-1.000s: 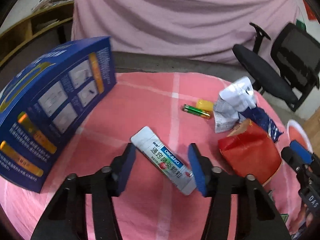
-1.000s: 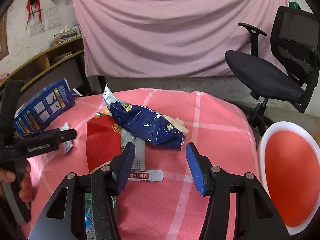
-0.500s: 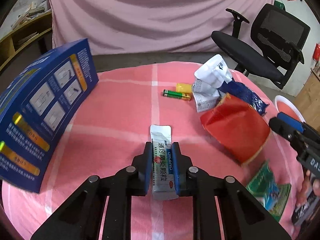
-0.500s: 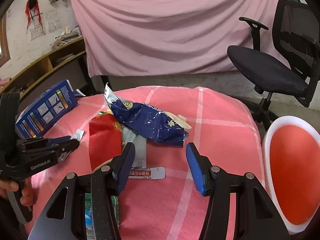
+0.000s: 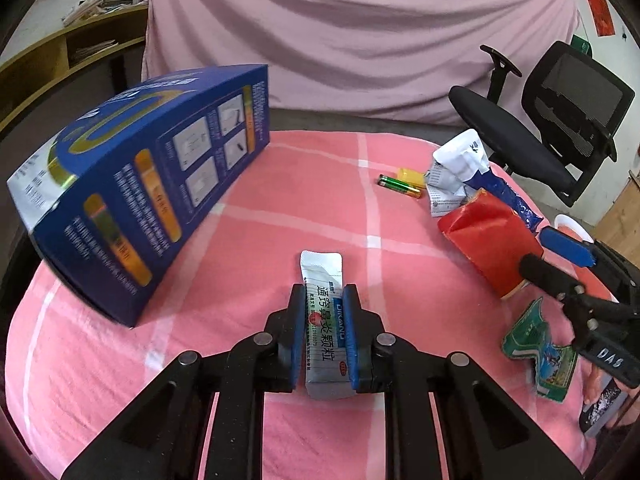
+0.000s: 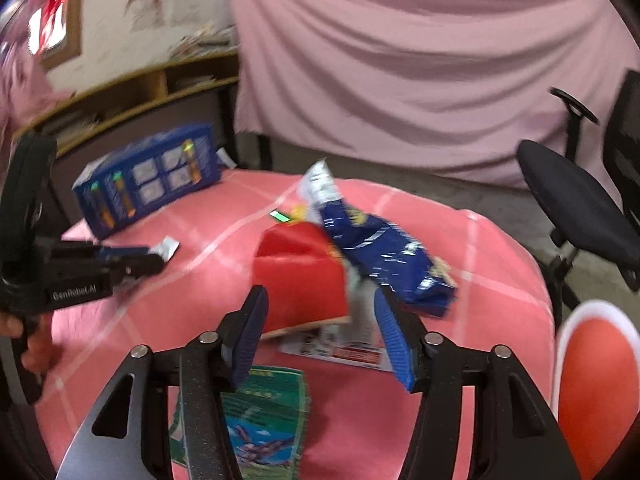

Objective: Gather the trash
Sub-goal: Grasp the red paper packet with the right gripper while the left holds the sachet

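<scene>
The left claw is seen clamped on a white sachet printed with Chinese characters; both blue pads press its long edges, and its far end projects forward over the pink checked tabletop. Whether the sachet is lifted clear of the cloth cannot be told.

The right claw is observed about half apart, its jaws opening, with nothing gripped. The near edge of a red packet and a flat printed wrapper are seen in the gap, ahead of the pads. A green packet lies just below the left finger.

Against the far side of the red packet a crumpled blue foil bag is noted, its silver torn end tilted up. Beyond it, a green battery lies beside a small yellow item.

A large blue carton stands at the left edge of the tabletop. A red basin with a white rim is seen at the right, below the tabletop edge. A black office chair and a pink drape are recorded farthest off.
</scene>
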`<action>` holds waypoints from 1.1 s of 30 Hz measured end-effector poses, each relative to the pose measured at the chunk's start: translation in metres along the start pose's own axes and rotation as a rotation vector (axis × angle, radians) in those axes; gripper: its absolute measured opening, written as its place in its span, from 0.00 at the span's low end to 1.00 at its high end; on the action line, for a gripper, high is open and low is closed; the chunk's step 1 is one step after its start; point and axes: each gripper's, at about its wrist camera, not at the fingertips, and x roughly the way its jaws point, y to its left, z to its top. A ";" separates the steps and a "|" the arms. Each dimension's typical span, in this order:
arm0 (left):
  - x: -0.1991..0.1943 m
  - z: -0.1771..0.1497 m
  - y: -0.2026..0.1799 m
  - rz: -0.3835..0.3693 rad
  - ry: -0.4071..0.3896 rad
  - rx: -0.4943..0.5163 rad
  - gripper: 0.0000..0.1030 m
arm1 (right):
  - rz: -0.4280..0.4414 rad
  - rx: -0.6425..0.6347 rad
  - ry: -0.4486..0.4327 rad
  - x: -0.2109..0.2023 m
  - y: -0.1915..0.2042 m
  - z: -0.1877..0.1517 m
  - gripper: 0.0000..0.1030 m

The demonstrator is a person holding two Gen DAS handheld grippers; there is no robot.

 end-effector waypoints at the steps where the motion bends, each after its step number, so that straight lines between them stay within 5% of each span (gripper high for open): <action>1: -0.001 -0.001 0.002 -0.002 -0.002 -0.005 0.14 | -0.002 -0.022 0.011 0.003 0.005 0.001 0.54; 13: -0.003 -0.002 0.013 -0.023 -0.002 -0.024 0.14 | -0.078 -0.180 0.110 0.034 0.031 0.002 0.64; 22: -0.003 -0.002 0.014 -0.028 -0.006 -0.026 0.14 | -0.093 -0.186 0.105 0.035 0.028 0.002 0.59; 27: -0.013 -0.006 0.012 -0.028 -0.032 -0.012 0.14 | -0.087 -0.174 0.051 0.023 0.028 0.003 0.59; 33: -0.033 -0.007 -0.001 -0.042 -0.127 -0.006 0.14 | -0.079 -0.111 -0.118 -0.011 0.019 0.002 0.59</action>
